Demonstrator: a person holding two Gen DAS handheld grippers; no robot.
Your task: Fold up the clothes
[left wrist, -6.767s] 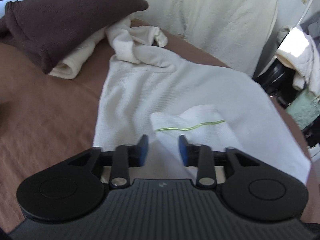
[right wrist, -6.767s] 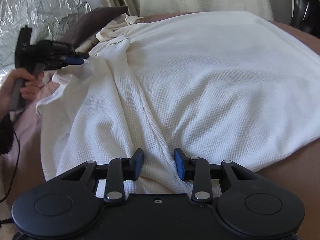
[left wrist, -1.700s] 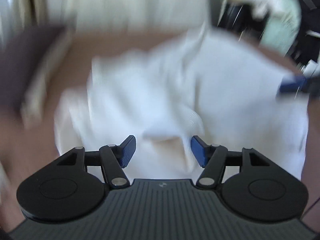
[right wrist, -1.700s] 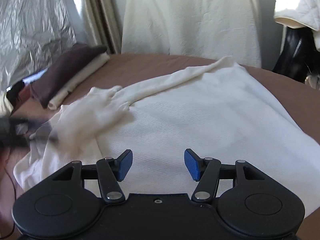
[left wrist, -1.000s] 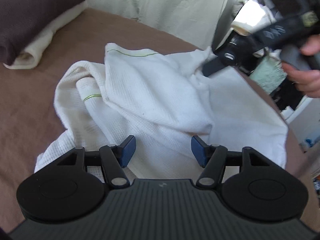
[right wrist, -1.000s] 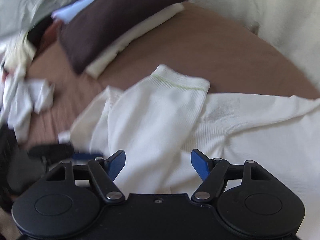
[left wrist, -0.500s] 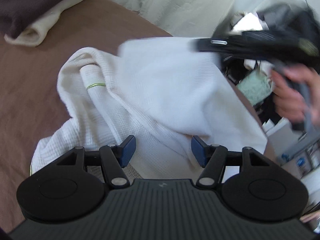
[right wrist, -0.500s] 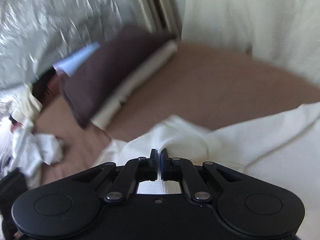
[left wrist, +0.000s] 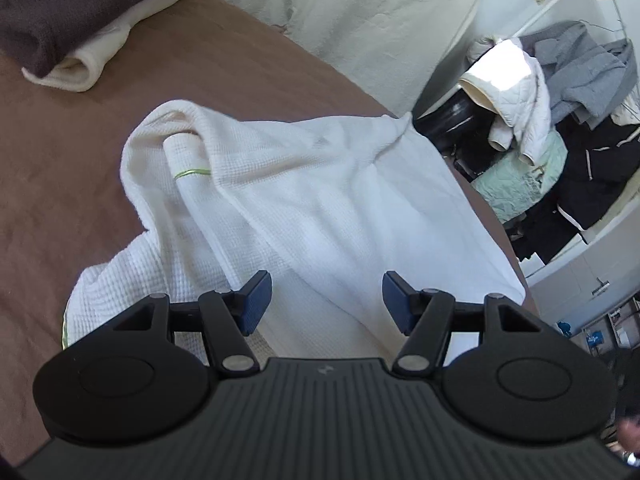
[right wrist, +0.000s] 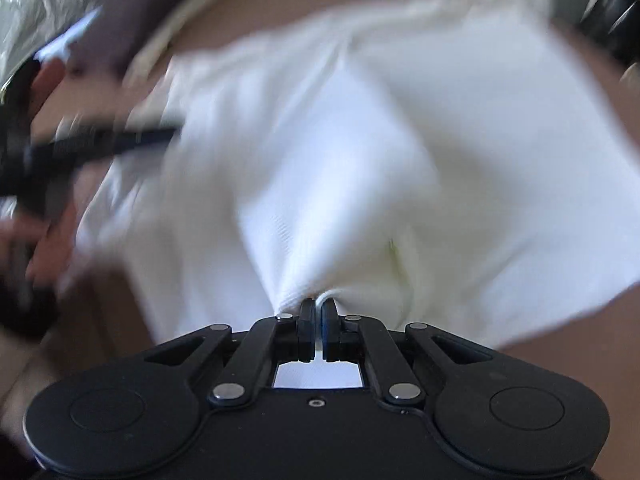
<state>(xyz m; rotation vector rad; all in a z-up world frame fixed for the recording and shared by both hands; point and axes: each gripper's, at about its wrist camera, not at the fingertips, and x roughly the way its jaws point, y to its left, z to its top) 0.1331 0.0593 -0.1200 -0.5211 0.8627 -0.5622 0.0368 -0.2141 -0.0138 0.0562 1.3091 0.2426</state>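
A white waffle-knit garment (left wrist: 320, 200) lies crumpled on the brown bed (left wrist: 60, 168), one sleeve cuff with a green stripe (left wrist: 192, 172) folded onto it at the left. My left gripper (left wrist: 326, 300) hovers open just above the garment's near part, nothing between its blue pads. In the blurred right wrist view my right gripper (right wrist: 318, 312) is shut on a pinch of the same white garment (right wrist: 360, 152), which fans out from its jaws. The left gripper (right wrist: 120, 144) and the hand holding it show at the left of that view.
A folded brown cloth (left wrist: 60, 4) on a rolled cream one (left wrist: 80, 68) sits at the bed's far left. A cream sheet (left wrist: 360, 12) hangs behind. Right of the bed stands a heap of jackets and clothes (left wrist: 560, 112).
My right gripper shut on the garment's sleeve and swept it fast across the garment, out of the left wrist view. My left gripper stayed open and rolled slightly.
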